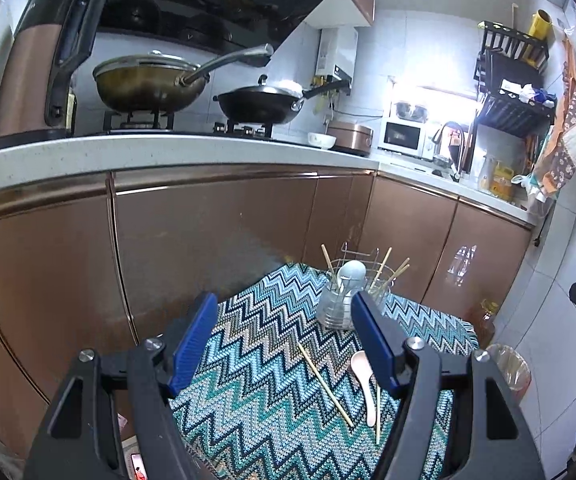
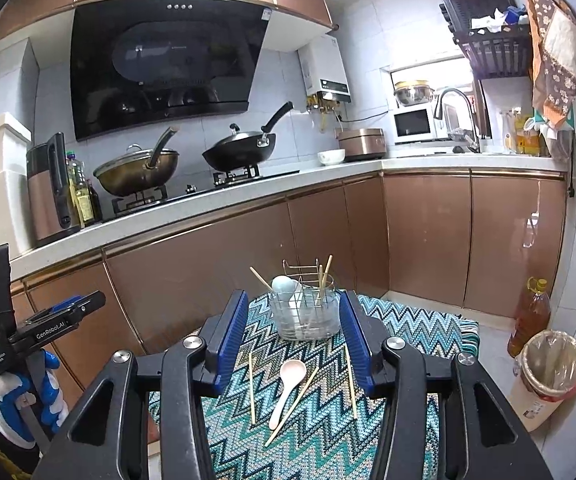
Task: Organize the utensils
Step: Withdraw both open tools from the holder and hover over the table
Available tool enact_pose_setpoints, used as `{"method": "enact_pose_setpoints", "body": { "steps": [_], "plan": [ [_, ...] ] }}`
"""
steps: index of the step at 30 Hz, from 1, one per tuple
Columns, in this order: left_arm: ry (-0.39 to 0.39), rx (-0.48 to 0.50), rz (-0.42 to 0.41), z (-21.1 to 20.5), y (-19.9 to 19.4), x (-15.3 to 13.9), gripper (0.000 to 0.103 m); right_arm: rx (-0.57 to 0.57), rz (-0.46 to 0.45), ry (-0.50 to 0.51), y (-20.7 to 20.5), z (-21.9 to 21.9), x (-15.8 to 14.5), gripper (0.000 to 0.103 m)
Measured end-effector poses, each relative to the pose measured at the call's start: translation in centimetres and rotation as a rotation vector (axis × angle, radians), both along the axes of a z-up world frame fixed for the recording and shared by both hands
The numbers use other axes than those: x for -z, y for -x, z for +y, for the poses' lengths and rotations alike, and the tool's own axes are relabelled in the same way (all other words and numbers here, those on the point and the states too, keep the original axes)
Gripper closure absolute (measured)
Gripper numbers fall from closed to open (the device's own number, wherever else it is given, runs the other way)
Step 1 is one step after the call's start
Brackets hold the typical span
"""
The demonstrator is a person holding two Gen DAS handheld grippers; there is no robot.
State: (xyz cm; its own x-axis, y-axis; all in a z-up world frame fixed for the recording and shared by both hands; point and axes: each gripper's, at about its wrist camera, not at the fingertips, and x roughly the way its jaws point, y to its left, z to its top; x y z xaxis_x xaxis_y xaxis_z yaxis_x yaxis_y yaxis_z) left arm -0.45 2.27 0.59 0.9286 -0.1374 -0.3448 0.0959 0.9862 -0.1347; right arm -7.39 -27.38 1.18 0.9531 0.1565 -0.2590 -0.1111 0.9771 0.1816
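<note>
A clear utensil holder [image 2: 306, 314] with a wire frame stands at the far end of a zigzag cloth [image 2: 320, 432]; it holds a pale blue spoon [image 2: 282, 286] and several chopsticks. On the cloth lie a cream spoon [image 2: 286, 388] and three loose chopsticks [image 2: 252, 388]. My right gripper [image 2: 292, 336] is open and empty, above the loose utensils. My left gripper [image 1: 284, 340] is open and empty; the holder [image 1: 340, 304], cream spoon [image 1: 364, 384] and a chopstick [image 1: 324, 384] lie ahead to its right.
Brown cabinet fronts [image 2: 216, 264] stand behind the cloth. A lined bin [image 2: 548, 376] and an oil bottle [image 2: 530, 316] stand on the floor at right. The left gripper unit [image 2: 28, 332] shows at left in the right wrist view. The counter holds woks [image 2: 140, 172], a kettle and appliances.
</note>
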Motion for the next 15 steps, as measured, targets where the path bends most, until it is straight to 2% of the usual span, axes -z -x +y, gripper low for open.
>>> {"method": "enact_pose_setpoints", "body": {
  "steps": [15],
  "plan": [
    [-0.007, 0.012, 0.060, 0.0, -3.3, 2.4, 0.035, 0.006, 0.051, 0.008, -3.1, -0.5, 1.2, 0.056]
  ]
}}
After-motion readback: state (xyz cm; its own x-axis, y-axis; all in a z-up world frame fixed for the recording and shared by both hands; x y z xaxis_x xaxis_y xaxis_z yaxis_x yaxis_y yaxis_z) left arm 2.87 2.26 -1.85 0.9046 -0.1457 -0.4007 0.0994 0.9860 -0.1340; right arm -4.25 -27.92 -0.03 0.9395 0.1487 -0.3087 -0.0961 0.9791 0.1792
